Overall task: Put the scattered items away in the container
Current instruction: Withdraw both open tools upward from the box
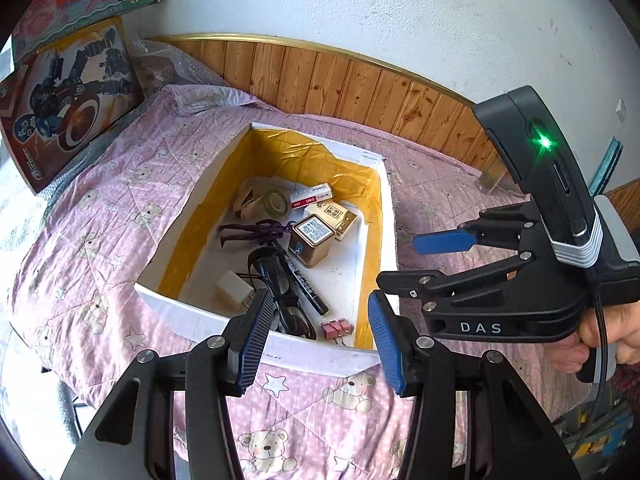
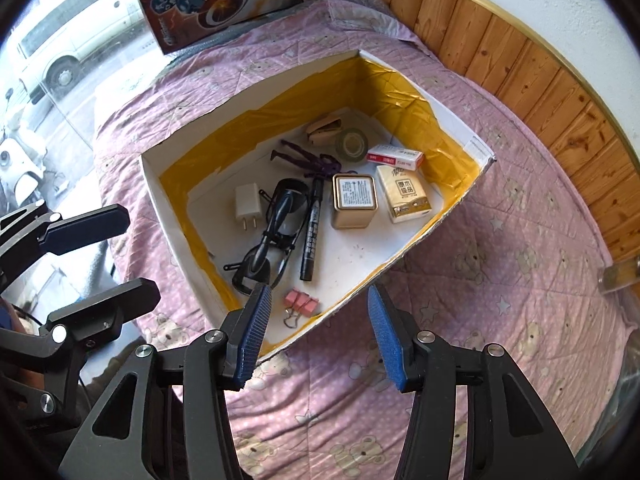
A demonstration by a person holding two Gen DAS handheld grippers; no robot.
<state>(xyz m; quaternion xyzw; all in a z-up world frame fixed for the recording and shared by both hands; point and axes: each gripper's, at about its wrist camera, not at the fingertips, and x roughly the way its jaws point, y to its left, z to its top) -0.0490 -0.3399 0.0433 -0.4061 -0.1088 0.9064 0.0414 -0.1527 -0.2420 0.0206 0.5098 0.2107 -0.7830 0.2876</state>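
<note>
While both sets of jaws stand wide apart and hold nothing, the white box (image 2: 404, 254) with its yellow-taped inner walls lies on the bed's pink bear-print quilt (image 2: 500, 280) just ahead of them. The left gripper (image 1: 320, 336) hovers over the box's near wall, and the right gripper (image 2: 316, 334) hangs over a near corner (its side profile also shows in the left view, to the right of the left jaws, gripped by a hand (image 1: 612, 336)).

Inside the box, just beyond the right jaws, lie pink binder clips (image 2: 301, 303). Further ahead are dark sunglasses (image 2: 266, 248), a black marker (image 2: 311, 230) beside them, and a white charger plug (image 2: 247, 205) to their left. Ahead of the marker stands a gold tin (image 2: 354, 202), with a cream-and-gold packet (image 2: 404, 194) just to its right. At the far end are a purple figure (image 2: 310, 159), a tape roll (image 2: 352, 144), a small red-and-white box (image 2: 396, 158) and a stapler (image 2: 324, 127).
</note>
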